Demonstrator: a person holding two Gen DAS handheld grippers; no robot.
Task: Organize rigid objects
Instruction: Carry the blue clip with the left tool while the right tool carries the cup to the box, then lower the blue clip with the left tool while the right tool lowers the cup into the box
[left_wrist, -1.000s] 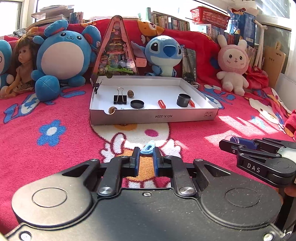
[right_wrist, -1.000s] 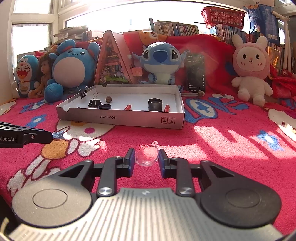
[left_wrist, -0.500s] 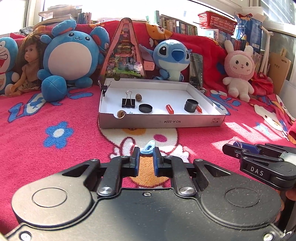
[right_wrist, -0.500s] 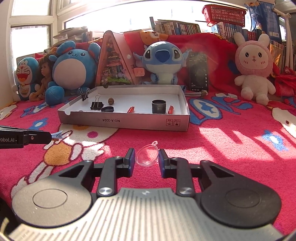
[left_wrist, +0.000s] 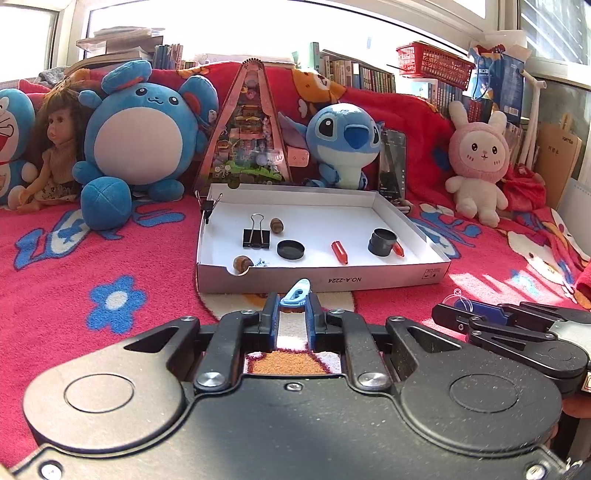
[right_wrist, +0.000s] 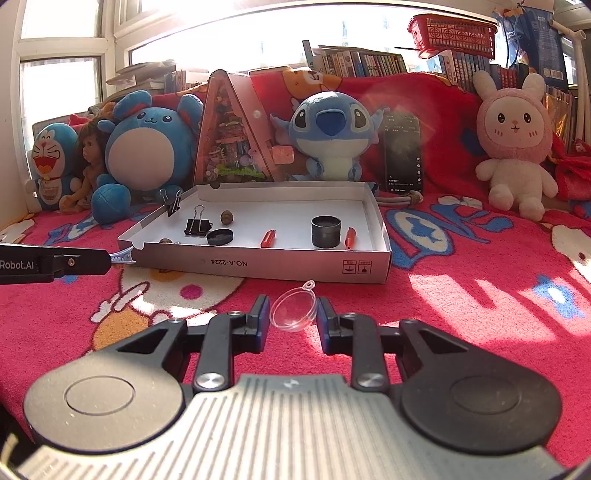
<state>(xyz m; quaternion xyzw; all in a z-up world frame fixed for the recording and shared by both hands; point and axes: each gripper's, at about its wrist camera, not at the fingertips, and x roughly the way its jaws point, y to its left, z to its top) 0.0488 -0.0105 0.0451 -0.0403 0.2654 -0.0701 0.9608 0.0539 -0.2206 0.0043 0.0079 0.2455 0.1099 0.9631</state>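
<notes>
My left gripper (left_wrist: 291, 308) is shut on a small light-blue clip (left_wrist: 296, 293), held just in front of the white cardboard box (left_wrist: 325, 281). My right gripper (right_wrist: 291, 312) is shut on a clear plastic half-shell (right_wrist: 293, 309) with a small loop on top. That gripper also shows at the right of the left wrist view, right gripper (left_wrist: 456, 308). The box holds a black binder clip (left_wrist: 255, 236), two brown nuts (left_wrist: 277, 224), a black lid (left_wrist: 290, 249), a black round cup (left_wrist: 382, 242) and two red pieces (left_wrist: 340, 252). Another binder clip (left_wrist: 208, 208) grips the box's far left corner.
A red patterned blanket (right_wrist: 480, 258) covers the surface. Plush toys (left_wrist: 144, 140), a doll (left_wrist: 55, 158), a triangular pink display case (left_wrist: 247, 136) and a dark phone (right_wrist: 400, 155) line the back behind the box. Bookshelves and a red basket (right_wrist: 450, 29) stand further back.
Both views have drawn a little closer to the box. Each gripper keeps its hold unchanged.
</notes>
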